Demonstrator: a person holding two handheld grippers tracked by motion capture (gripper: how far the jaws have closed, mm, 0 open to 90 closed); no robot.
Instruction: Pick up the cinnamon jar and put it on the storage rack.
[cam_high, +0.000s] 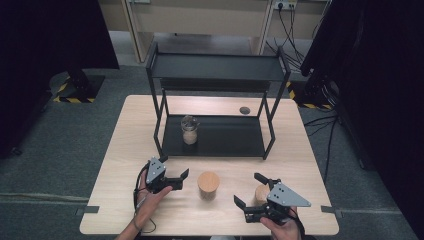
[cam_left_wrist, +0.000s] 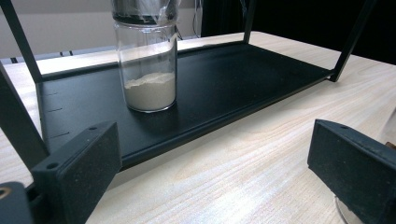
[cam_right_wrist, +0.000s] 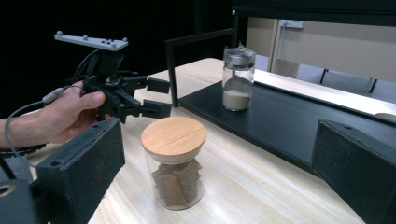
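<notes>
A pale wooden table (cam_high: 125, 150) stands on grey carpet, with a black two-tier shelf (cam_high: 215, 72) across its far half. The jar with the wooden lid (cam_high: 208, 185) stands upright in the lower middle of the high view, on bare tabletop in front of the shelf's bottom tray, holding brown pieces (what they are I cannot tell). It sits between the two grippers and apart from both. The left gripper (cam_high: 178, 180), at lower left, has its jaws spread wide and empty, pointing right toward the jar. The right gripper (cam_high: 250, 190), at lower right, is likewise wide open and holds nothing; its own view looks straight along its jaws at the jar, centred in the gap between them, so I judge the right hand better lined up for a grasp around the jar's upright body. Just beside it stands a second wooden-lidded jar (cam_high: 261, 193), partly hidden. Farther up, a glass jar of pale powder (cam_high: 189, 130) stands on the bottom tray.
</notes>
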